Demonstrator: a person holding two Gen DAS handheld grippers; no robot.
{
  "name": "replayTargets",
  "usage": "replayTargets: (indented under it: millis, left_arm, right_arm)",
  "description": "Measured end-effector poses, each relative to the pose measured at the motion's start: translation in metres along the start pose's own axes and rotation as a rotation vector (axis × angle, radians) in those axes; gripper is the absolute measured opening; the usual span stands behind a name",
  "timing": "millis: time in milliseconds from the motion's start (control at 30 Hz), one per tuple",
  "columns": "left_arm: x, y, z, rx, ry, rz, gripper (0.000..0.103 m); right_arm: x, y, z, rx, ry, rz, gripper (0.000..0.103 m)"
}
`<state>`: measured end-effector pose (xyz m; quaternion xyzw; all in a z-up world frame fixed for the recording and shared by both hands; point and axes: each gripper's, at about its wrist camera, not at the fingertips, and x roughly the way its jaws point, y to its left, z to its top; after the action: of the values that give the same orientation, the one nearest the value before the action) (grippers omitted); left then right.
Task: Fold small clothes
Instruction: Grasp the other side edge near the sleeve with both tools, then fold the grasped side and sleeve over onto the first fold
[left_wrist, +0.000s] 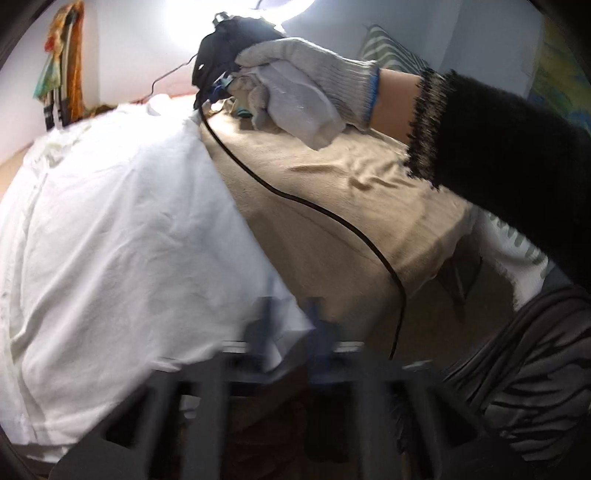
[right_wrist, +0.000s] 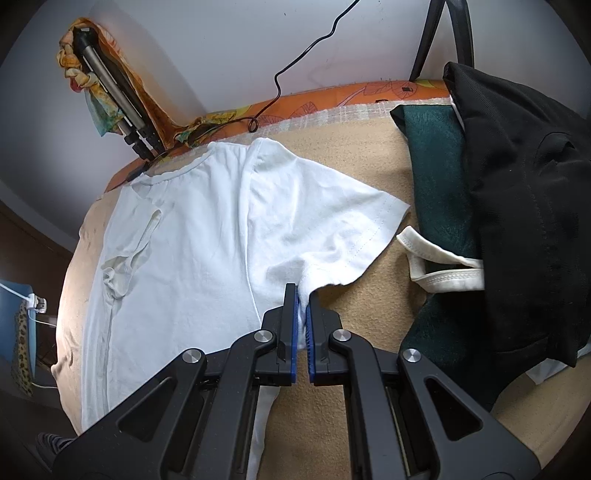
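A white T-shirt lies spread on the tan blanket, neckline toward the wall. My right gripper is shut on the shirt's side edge just under the right sleeve, with white cloth pinched between its blue pads. In the left wrist view the shirt fills the left side. My left gripper is blurred at the bottom and shut, with a corner of the shirt's fabric between its fingers. A gloved hand holds the right gripper at the far end of the shirt.
A black cable runs across the blanket. A dark green garment, a black garment and a cream-trimmed piece are piled at the right. A folded tripod wrapped in colourful cloth leans on the wall.
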<state>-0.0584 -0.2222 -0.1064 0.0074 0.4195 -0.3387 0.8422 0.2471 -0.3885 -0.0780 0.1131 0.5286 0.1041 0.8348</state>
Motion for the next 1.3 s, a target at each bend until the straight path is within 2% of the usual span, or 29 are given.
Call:
replayTargets:
  millis: [100, 167, 300, 400, 600, 767, 1000, 1167, 1300]
  left_arm:
    - [-0.019, 0.014, 0.004, -0.132, -0.045, -0.122, 0.002]
    - [-0.036, 0.016, 0.007, -0.167, -0.096, -0.169, 0.002]
    - [-0.047, 0.024, 0.008, -0.187, -0.132, -0.151, 0.002]
    - [-0.048, 0.042, -0.002, -0.265, -0.120, -0.152, 0.002]
    - [-0.071, 0.061, -0.012, -0.329, -0.170, -0.141, 0.002]
    - [-0.092, 0.080, -0.022, -0.368, -0.207, -0.115, 0.002]
    - [-0.102, 0.109, -0.040, -0.430, -0.204, -0.057, 0.002]
    - [-0.086, 0.118, -0.034, -0.468, -0.152, -0.091, 0.003]
    - [-0.065, 0.109, -0.031, -0.471, -0.072, -0.120, 0.005]
  right_arm:
    - [0.002, 0.003, 0.001, -0.002, 0.002, -0.035, 0.005]
    - [-0.001, 0.004, 0.002, 0.007, -0.009, -0.049, 0.005]
    - [-0.003, 0.014, 0.007, -0.004, -0.012, -0.108, 0.005]
    - [-0.009, 0.031, 0.012, -0.036, -0.028, -0.137, 0.005]
    - [-0.020, 0.084, 0.021, -0.149, -0.055, -0.191, 0.005]
    - [-0.013, 0.133, 0.023, -0.235, -0.052, -0.192, 0.005]
    - [0.036, 0.190, 0.015, -0.302, 0.010, -0.158, 0.005]
    - [0.068, 0.205, 0.005, -0.312, 0.060, -0.161, 0.005]
    - [0.065, 0.202, 0.007, -0.311, 0.061, -0.145, 0.005]
